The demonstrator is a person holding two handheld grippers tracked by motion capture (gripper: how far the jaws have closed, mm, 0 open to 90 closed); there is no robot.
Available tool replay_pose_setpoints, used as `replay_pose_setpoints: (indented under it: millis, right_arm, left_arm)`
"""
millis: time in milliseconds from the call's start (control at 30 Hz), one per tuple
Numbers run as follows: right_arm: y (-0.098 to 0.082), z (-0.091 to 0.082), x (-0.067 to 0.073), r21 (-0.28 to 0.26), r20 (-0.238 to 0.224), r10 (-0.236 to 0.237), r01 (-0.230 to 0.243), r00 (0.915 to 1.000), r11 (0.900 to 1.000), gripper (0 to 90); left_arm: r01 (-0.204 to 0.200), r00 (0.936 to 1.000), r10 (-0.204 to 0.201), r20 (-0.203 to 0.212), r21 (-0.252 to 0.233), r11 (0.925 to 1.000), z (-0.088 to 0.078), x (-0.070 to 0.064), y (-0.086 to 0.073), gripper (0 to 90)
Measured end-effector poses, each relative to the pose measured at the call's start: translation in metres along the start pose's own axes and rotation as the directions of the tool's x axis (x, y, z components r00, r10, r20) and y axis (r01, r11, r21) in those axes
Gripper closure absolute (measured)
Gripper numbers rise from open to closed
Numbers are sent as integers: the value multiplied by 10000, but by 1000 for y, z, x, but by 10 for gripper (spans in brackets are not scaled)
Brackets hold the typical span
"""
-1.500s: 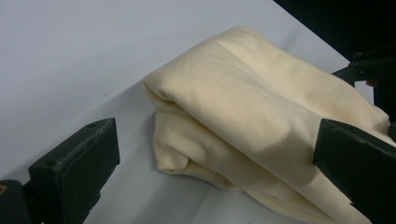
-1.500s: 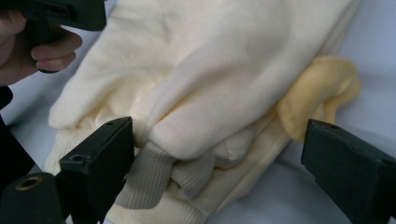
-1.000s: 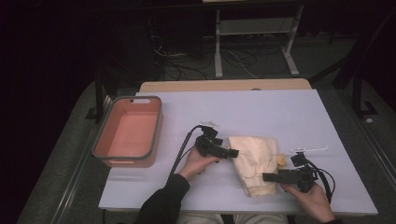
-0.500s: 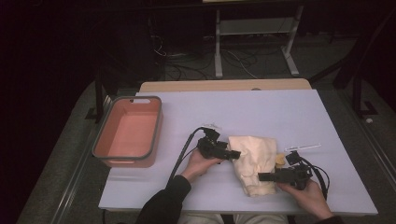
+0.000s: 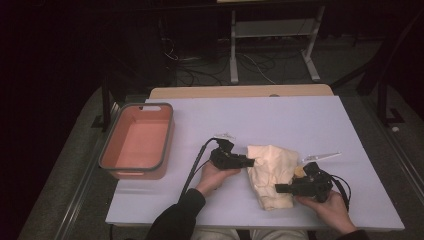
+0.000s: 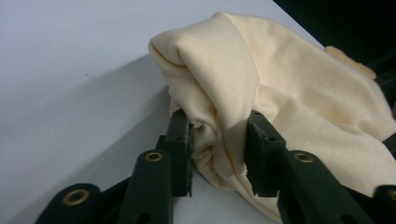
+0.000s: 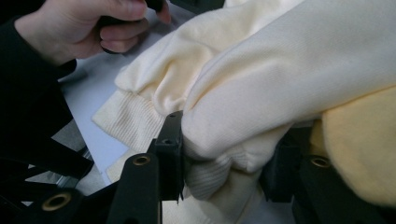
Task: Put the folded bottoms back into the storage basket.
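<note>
I have the cream sweater (image 5: 272, 175) bunched between both sets of jaws, which have just been closing. My left gripper (image 5: 248, 162) bites its left edge, my right gripper (image 5: 280, 188) its near hem, on the bench (image 5: 280, 120).

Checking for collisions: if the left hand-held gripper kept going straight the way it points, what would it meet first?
The cream garment: a bunched fold already sits between the left hand-held gripper's jaws, which have just been closing, apparently touching it.

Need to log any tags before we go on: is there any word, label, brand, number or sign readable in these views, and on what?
None can be read. The cream garment shows no printed text or legible tag in the high view or in either gripper view. The orange bin, the table and the black jaws of the left gripper and right gripper carry no visible lettering.
</note>
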State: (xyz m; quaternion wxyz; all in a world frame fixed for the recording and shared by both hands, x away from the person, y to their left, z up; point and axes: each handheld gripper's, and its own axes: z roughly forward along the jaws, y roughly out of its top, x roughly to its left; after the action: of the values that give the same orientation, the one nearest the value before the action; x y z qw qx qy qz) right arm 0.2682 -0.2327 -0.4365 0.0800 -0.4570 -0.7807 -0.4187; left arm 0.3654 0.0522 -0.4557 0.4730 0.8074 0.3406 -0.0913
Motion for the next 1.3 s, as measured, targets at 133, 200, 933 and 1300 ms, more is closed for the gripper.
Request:
replay_pose_setpoints:
  millis: [133,200,933,1300]
  right_arm:
    - [1,-2,1,-138,-48,1,-2,10000,9999,580]
    - [2,-4,2,-190,-84,-28,27,10000,9998,581]
    - [6,-13,9,-572,-134,-291,283,9995,9980,583]
    - [7,-19,12,-774,-187,-402,386,9990,9963,584]
  left_arm:
    - [-264,9996,264,-67,15,9997,-2,-3,1,713]
    - [-419,9991,419,-73,46,9991,-3,-4,4,725]
    - [-923,9955,918,-223,-232,9955,-13,-16,12,737]
    - [-1011,9948,1004,-189,-388,9941,-19,-21,16,737]
